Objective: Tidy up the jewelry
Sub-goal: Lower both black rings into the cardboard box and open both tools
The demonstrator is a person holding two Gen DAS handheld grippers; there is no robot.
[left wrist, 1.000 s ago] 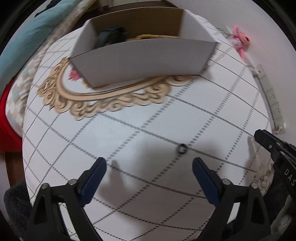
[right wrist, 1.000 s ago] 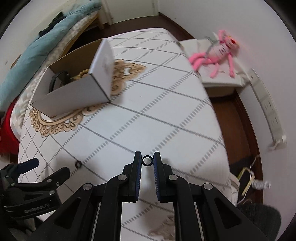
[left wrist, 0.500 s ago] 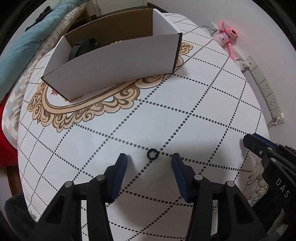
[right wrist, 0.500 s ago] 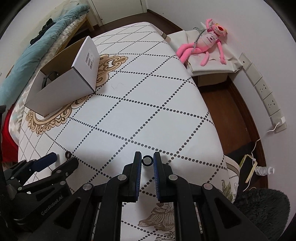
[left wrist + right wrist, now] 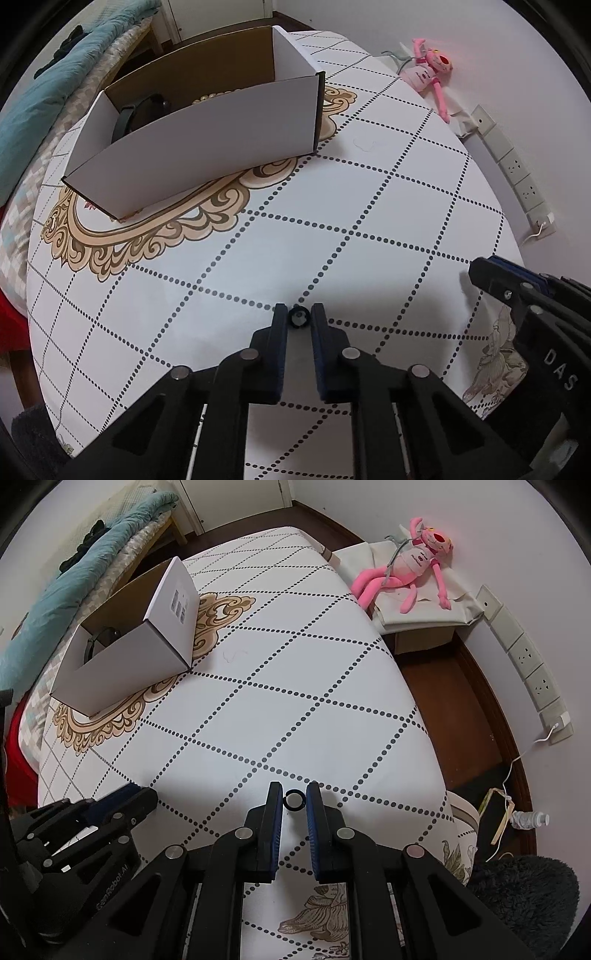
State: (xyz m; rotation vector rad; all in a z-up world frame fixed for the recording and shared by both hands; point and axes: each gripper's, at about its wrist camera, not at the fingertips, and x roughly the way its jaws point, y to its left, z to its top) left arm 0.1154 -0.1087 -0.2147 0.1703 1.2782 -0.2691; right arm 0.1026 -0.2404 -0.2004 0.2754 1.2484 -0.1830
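Note:
My left gripper (image 5: 299, 319) is shut on a small black ring (image 5: 298, 319) low over the white dotted tablecloth (image 5: 332, 206). My right gripper (image 5: 294, 799) is shut on a second black ring (image 5: 294, 799), held above the table's near edge. The left gripper also shows at the lower left of the right wrist view (image 5: 122, 805); the right gripper shows at the right of the left wrist view (image 5: 491, 275). An open white cardboard box (image 5: 207, 147) stands at the far left of the table, holding a black band (image 5: 144, 110) and a beaded piece (image 5: 214, 96). The box also shows in the right wrist view (image 5: 129, 657).
A pink plush toy (image 5: 410, 565) lies on a cloth-covered box right of the table. Wall sockets (image 5: 532, 672) and a cable run along the right wall. A teal blanket (image 5: 74, 590) lies on a bed at the left. A dark fuzzy rug (image 5: 524, 901) is at lower right.
My left gripper has closed from wide open onto the black ring on the table. My right gripper has kept its ring and risen a little.

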